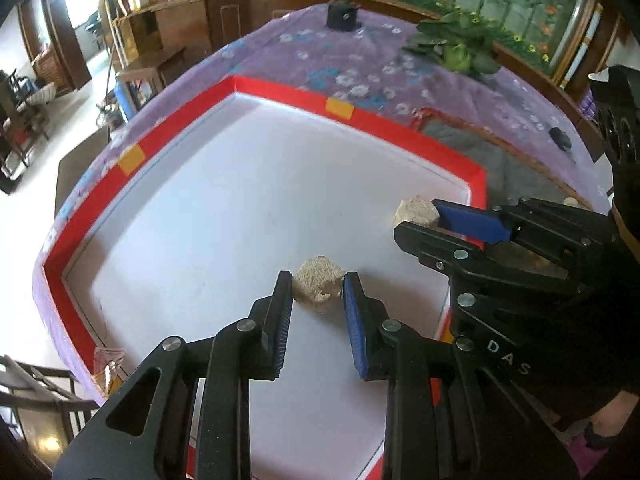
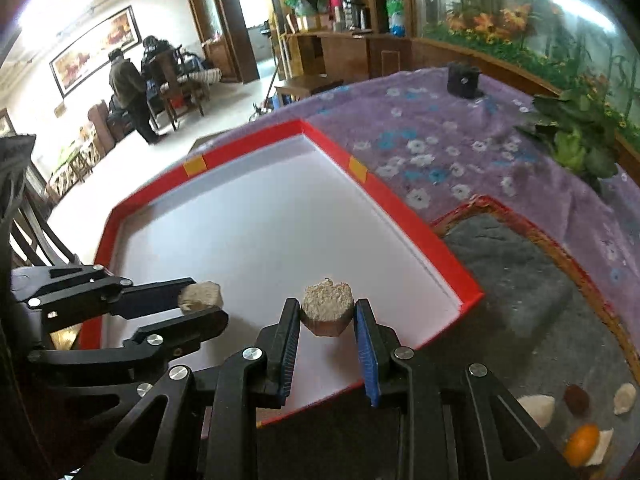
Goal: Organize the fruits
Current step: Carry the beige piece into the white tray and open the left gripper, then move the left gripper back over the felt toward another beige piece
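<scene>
- Left wrist view: left gripper (image 1: 318, 286) fingers pinch a beige cube (image 1: 319, 283) above the red-rimmed white tray (image 1: 276, 96).
- At 3 o'clock, right gripper (image 1: 424, 218) fingers clamp a second beige cube (image 1: 412, 210) over the tray's edge.
- Loose fruits (image 2: 582, 442) lie in the basket (image 2: 560, 256) on the bench, at 4 o'clock.

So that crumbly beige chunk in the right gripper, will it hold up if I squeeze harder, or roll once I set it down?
The beige chunk looks coarse and grainy, so squeezing harder in the right gripper might crumble it. Its rough surface probably resists slipping. Its flattish facets suggest it would sit rather than roll on the red tray.
</scene>
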Demonstrator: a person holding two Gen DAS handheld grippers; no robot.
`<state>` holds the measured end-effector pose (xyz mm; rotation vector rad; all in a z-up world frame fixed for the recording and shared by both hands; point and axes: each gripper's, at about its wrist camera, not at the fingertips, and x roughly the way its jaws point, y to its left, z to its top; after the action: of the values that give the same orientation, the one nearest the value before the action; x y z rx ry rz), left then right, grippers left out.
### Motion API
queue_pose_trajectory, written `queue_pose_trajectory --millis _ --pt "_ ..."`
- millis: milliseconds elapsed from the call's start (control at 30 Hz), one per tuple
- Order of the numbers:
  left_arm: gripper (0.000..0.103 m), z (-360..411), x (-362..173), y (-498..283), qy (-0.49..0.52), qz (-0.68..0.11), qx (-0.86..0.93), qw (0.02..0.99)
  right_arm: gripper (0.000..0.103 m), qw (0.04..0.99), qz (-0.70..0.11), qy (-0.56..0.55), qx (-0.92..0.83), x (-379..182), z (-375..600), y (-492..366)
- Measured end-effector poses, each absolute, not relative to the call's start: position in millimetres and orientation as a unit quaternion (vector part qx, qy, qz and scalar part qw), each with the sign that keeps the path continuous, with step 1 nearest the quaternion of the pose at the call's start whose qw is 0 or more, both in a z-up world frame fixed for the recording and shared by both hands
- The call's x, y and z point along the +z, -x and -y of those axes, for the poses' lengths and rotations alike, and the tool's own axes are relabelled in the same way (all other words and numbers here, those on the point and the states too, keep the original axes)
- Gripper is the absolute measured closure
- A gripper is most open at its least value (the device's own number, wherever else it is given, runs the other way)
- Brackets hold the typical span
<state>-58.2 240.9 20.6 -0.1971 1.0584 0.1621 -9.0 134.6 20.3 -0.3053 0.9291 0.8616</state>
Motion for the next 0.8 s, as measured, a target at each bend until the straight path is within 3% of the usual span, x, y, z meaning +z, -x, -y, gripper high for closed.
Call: queue_pose_trajectory --millis 100,300,433,800 --pt "0.076 -242.8 18.7 60.1 0.095 -0.505 0.081 0.854 0.072 0.795 -0.431 0.135 0.405 19.9 -133.2 8.2" --pt "0.042 -247.1 25.0 65.4 0.100 -0.489 0.100 0.861 0.068 0.812 -0.419 0.111 0.391 32.5 -113.5 11.9" --pt "0.042 -240.6 32.6 67.0 0.102 -0.479 0.100 0.866 0.056 0.823 -0.402 0.084 0.392 45.2 -89.6 20.7" --pt "0.042 -178.6 47.0 60.8 0.071 -0.465 0.032 0.882 0.052 0.856 -0.389 0.114 0.320 49.2 -17.4 49.1"
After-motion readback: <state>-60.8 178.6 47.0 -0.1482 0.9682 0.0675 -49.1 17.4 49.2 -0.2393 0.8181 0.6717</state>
